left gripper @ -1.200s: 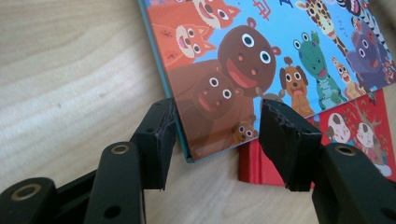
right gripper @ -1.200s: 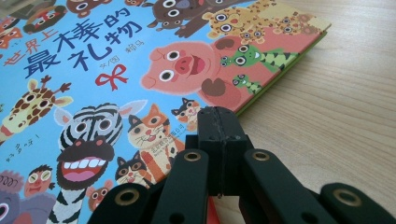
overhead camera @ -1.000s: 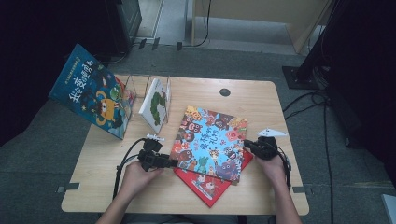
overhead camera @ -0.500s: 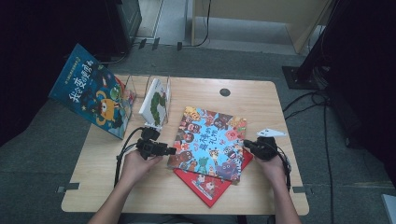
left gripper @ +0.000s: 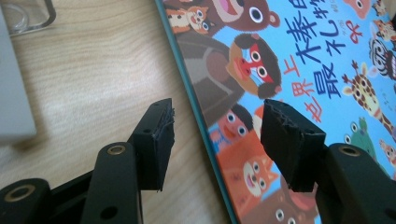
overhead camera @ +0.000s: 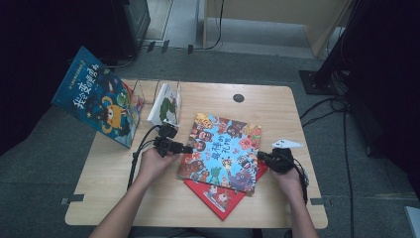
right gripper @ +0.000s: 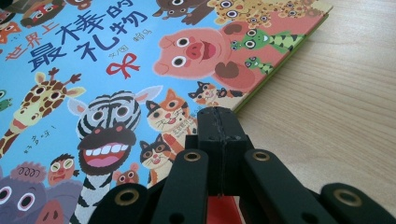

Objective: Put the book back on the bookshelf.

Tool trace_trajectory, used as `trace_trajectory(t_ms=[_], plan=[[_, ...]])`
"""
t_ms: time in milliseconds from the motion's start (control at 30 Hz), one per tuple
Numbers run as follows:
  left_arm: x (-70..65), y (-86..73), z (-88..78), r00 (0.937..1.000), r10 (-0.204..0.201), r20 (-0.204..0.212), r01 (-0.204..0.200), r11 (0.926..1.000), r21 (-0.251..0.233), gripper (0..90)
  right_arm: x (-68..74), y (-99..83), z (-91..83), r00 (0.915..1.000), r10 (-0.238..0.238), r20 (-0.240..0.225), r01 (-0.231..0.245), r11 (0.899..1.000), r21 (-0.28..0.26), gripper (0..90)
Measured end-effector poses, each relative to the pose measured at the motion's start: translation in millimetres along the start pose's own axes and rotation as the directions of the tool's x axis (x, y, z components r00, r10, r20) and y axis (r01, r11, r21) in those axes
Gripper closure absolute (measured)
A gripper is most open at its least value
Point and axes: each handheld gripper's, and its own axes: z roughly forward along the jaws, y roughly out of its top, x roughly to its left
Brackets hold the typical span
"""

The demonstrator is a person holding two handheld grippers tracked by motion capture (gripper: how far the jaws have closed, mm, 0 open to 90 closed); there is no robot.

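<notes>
- Animal picture book flat on desk, cover up, lying on top of a red book.
- Left gripper at book's left edge; fingers parted moderately, nothing clamped. In left gripper view, teal edge of book running up between the two fingers: one finger over bare desk, the other over cover. Contact with cover not discernible.
- Right gripper at book's right edge; fingers fully closed, pads together, nothing between them. Closed tips low at cover's edge in right gripper view.
- Clear stand and tilted blue book at desk's far left.
</notes>
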Motion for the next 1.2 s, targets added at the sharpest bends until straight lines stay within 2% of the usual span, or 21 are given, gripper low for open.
trace_trajectory(t_ms=[133,333,500,567,633,767,1000,1067,1133,1200], plan=[[3.0,3.2,6.4,0.9999,-0.011,0.005,0.011,0.9998,0.018,44.7,0.8,-0.8,-0.2,1.0000,-0.001,0.003,0.001,1.000,0.006,90.0],[5.8,4.9,10.3,0.9989,-0.036,0.029,0.036,0.9993,0.014,43.9,-0.7,-2.3,-0.4,0.9999,0.008,-0.008,-0.008,1.000,0.014,90.0],[1.8,8.3,13.5,0.9983,-0.014,0.057,0.012,0.9987,0.049,44.1,-1.0,-2.3,-0.4,0.9999,0.010,-0.010,-0.009,1.000,0.021,90.0],[-1.6,9.8,14.7,0.9989,-0.003,0.047,0.000,0.9981,0.061,42.2,-1.4,-2.8,-0.2,0.9999,0.010,-0.013,-0.010,1.000,0.016,90.0],[-2.6,10.5,15.5,0.9984,-0.016,0.053,0.013,0.9982,0.059,39.6,-1.4,-2.8,-0.1,0.9998,0.011,-0.014,-0.011,1.000,0.016,90.0],[-4.6,11.4,16.5,0.9989,-0.008,0.046,0.005,0.9980,0.063,37.4,-1.5,-2.7,0.0,0.9999,0.010,-0.013,-0.010,1.000,0.016,90.0],[-2.7,11.4,15.6,0.9929,-0.099,0.066,0.095,0.9932,0.067,39.1,-0.3,-0.6,2.1,0.9998,0.018,-0.009,-0.017,1.000,0.020,90.0],[-5.0,10.4,15.1,0.9920,-0.110,0.062,0.105,0.9916,0.075,38.2,-1.1,-0.6,2.2,0.9997,0.020,-0.017,-0.020,1.000,0.021,90.0],[-8.2,10.1,15.2,0.9939,-0.097,0.054,0.092,0.9918,0.089,33.5,-2.0,-0.7,2.6,0.9995,0.021,-0.025,-0.021,1.000,0.017,90.0],[-10.5,9.6,14.4,0.9967,-0.075,0.031,0.072,0.9925,0.099,32.8,-1.7,-0.6,3.1,0.9996,0.016,-0.023,-0.015,1.000,0.015,90.0]])
